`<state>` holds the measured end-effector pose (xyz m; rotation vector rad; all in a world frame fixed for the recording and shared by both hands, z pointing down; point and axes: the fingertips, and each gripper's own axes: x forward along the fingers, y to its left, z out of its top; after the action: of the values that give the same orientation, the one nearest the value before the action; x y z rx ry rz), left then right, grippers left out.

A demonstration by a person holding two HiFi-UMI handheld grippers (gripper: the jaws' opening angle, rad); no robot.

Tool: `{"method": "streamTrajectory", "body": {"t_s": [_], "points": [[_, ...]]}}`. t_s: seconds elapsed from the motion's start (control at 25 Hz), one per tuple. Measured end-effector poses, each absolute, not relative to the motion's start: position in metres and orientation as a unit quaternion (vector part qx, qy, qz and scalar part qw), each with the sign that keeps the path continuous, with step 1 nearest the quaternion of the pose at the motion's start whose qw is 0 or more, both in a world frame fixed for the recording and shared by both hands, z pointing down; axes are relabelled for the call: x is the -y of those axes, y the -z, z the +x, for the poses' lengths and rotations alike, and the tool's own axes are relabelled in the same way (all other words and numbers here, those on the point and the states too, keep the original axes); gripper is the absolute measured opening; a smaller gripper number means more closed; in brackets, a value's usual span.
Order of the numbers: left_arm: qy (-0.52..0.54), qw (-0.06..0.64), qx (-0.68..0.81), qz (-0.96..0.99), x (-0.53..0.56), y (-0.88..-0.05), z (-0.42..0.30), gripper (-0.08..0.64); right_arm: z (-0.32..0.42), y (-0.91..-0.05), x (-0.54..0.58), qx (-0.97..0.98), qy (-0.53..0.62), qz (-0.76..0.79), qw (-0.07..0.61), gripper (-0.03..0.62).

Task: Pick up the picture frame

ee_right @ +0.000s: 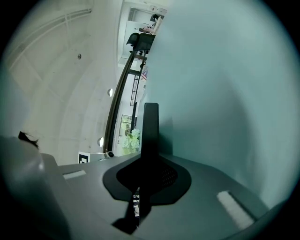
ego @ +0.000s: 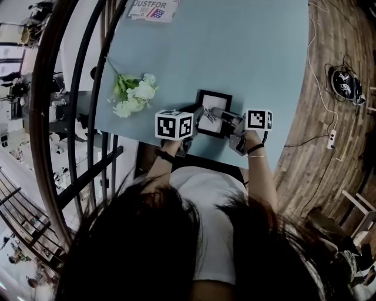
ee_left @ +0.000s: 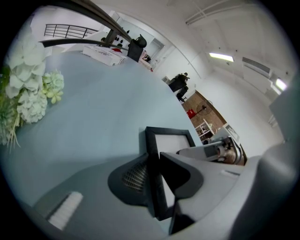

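A black picture frame (ego: 212,111) with a white inside lies on the pale blue table (ego: 247,59), close to its near edge. My left gripper (ego: 194,120) is at the frame's left side. In the left gripper view, the frame's (ee_left: 169,139) left bar runs between the two pads, and the left gripper (ee_left: 157,174) is shut on it. My right gripper (ego: 232,121) is at the frame's right side. In the right gripper view, the frame (ee_right: 150,126) shows edge-on as a dark bar, and the right gripper (ee_right: 147,177) is clamped on it.
A bunch of white flowers (ego: 135,94) lies on the table left of the frame, also at the left in the left gripper view (ee_left: 28,89). A printed box (ego: 154,9) sits at the far edge. A dark curved railing (ego: 47,117) runs along the left. Cables (ego: 343,82) lie on the wooden floor.
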<state>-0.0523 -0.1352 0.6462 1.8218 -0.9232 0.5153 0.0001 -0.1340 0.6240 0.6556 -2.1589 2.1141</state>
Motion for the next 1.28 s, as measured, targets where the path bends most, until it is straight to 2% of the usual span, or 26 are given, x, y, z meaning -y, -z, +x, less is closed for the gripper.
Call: {"method": "streamTrajectory", "body": {"t_s": [0.6,1.28], "points": [[-0.176,0.471,0.397,0.768,0.133,-0.634,-0.059,0.137,-0.002,-0.614,0.136,0.720,-0.661,0.210,0.026,0.014],[-0.142,0.412,0.408,0.802,0.163,-0.580,-0.056,0.137,0.009,-0.574,0.152,0.760,-0.605,0.237,0.022,0.014]]}}
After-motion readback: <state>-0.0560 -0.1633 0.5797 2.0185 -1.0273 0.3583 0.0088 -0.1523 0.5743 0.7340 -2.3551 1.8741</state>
